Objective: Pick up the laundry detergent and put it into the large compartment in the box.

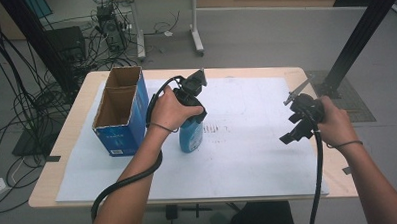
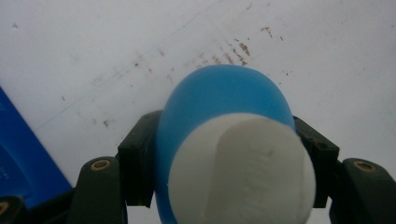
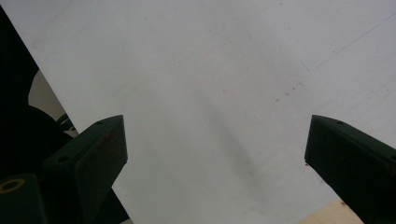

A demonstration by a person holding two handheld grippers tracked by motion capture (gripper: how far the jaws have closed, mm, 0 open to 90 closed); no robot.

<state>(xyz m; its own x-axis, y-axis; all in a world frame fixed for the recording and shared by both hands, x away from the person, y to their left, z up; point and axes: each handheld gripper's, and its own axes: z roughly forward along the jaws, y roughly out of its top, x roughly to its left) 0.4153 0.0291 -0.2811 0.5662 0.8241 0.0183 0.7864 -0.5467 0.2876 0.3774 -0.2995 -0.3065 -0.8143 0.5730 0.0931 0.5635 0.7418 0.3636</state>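
A blue bottle (image 1: 191, 136) with a white cap (image 2: 243, 170) stands upright on the white sheet (image 1: 248, 155) near the table's middle. My left gripper (image 1: 189, 118) comes down from above and is shut on the blue bottle (image 2: 219, 100), one jaw pressing each side just below the cap. An open blue cardboard box (image 1: 120, 110) with two compartments stands just left of the bottle, and its blue side (image 2: 21, 154) is close beside the gripper. My right gripper (image 1: 298, 124) hangs open over the right part of the sheet, nothing between its fingers (image 3: 95, 154).
The white sheet (image 3: 210, 93) covers most of the wooden table (image 1: 62, 142) and carries faint brown marks (image 2: 233, 49). A black frame post (image 1: 356, 36) rises at the far right. Cables and a desk's legs lie on the floor beyond the table.
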